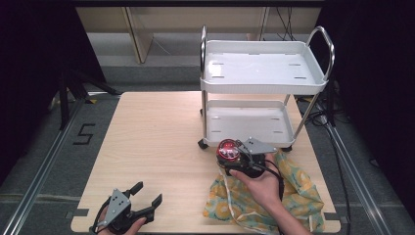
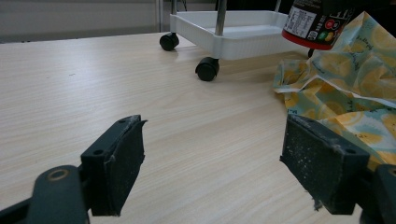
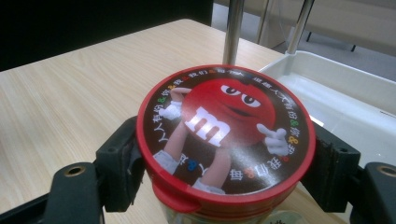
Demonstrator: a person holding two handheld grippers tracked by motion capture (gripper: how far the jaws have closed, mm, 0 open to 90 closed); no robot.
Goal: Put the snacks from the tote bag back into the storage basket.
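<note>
Right gripper view | right gripper (image 3: 224, 154) grasping candy jar (image 3: 226, 140), red cartoon lid | left gripper (image 2: 224, 158) released

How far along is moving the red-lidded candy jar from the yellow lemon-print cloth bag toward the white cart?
Done: the red-lidded candy jar is out of the yellow lemon-print cloth bag and clamped in the right gripper. In hand: it is held above the table near the white two-tier cart. Left: both cart trays look empty, so placing remains. The left gripper is open, holding nothing.
</note>
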